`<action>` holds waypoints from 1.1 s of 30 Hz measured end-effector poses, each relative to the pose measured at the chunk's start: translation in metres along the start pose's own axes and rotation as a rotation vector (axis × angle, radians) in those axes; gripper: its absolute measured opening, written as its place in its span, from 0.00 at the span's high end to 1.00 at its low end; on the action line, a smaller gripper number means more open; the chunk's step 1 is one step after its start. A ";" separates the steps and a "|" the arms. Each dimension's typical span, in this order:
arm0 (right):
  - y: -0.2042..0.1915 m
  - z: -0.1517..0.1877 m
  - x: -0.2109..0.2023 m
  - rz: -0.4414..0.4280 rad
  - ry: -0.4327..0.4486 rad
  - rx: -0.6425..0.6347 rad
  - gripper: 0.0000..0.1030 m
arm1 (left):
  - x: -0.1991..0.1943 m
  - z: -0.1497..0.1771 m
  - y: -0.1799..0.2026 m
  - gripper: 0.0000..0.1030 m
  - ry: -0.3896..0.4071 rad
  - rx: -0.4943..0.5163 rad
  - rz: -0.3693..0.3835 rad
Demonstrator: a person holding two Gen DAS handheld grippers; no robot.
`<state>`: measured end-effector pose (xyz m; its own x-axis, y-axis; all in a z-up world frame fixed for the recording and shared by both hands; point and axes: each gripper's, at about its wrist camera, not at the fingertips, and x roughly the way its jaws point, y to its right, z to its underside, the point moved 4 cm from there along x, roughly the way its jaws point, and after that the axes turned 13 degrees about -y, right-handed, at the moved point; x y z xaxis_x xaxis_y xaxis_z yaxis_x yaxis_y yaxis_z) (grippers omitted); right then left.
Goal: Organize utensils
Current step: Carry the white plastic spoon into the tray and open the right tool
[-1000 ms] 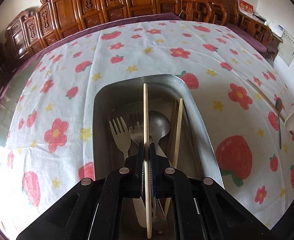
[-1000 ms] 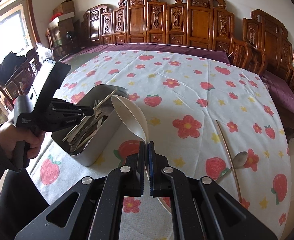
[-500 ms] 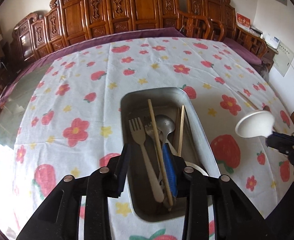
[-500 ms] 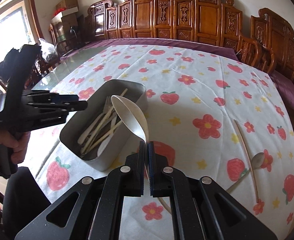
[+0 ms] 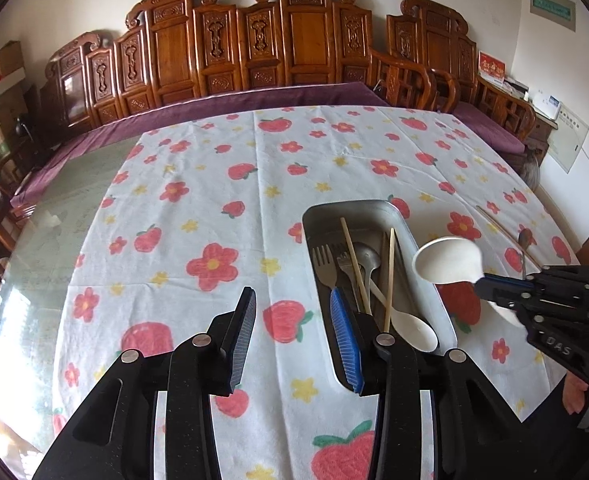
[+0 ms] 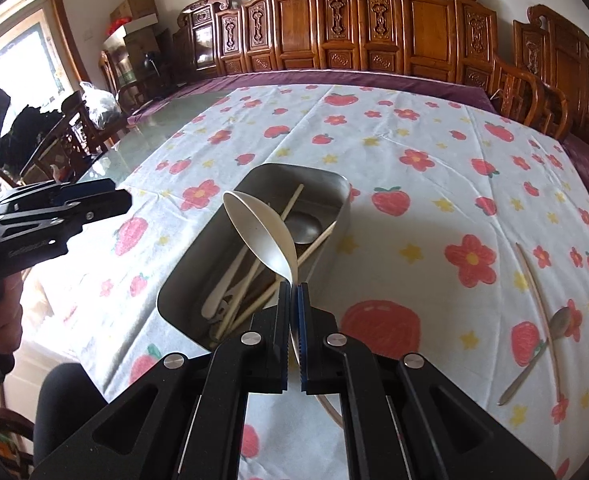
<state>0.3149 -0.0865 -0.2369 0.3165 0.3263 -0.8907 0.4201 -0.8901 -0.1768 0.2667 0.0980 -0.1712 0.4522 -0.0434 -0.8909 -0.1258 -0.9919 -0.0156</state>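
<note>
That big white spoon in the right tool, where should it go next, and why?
Probably lower it into the metal tray and let go. The right tool grips the white ladle just above the tray, where forks and chopsticks already lie, and the left tool is open and clear.

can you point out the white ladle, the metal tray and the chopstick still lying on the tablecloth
white ladle [image 6: 264, 234]: right wrist view, on the outside of its bowl.
metal tray [image 6: 340, 216]: right wrist view, on its far right outer wall.
chopstick [image 6: 536, 298]: right wrist view, on the middle of its shaft, right of the tray.
</note>
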 end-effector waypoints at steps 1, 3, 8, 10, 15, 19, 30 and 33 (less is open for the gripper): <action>-0.002 -0.002 0.004 -0.002 -0.006 0.007 0.96 | -0.002 0.000 -0.003 0.64 0.004 -0.003 0.000; -0.006 -0.007 0.013 -0.011 -0.019 0.026 0.96 | -0.006 0.000 -0.006 0.64 0.011 -0.010 0.000; -0.012 -0.019 0.033 -0.020 -0.054 0.048 0.96 | -0.015 -0.001 -0.013 0.57 0.038 -0.017 0.009; -0.011 -0.025 0.041 -0.018 -0.070 0.062 0.96 | -0.019 -0.001 -0.017 0.57 0.053 -0.024 0.022; -0.009 -0.043 0.058 -0.049 -0.093 0.120 0.96 | -0.024 -0.002 -0.023 0.51 0.079 -0.034 0.035; -0.004 -0.056 0.070 -0.080 -0.107 0.183 0.96 | -0.023 -0.002 -0.028 0.50 0.081 -0.042 0.044; -0.007 -0.074 0.095 -0.125 -0.145 0.286 0.95 | -0.023 0.001 -0.038 0.50 0.086 -0.046 0.047; -0.012 -0.074 0.099 -0.132 -0.154 0.278 0.93 | -0.024 0.001 -0.040 0.50 0.089 -0.045 0.041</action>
<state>0.4043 -0.0203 -0.2918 0.1339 0.4113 -0.9016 0.1938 -0.9031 -0.3832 0.2598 0.1391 -0.1499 0.5247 -0.0927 -0.8462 -0.1075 -0.9933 0.0422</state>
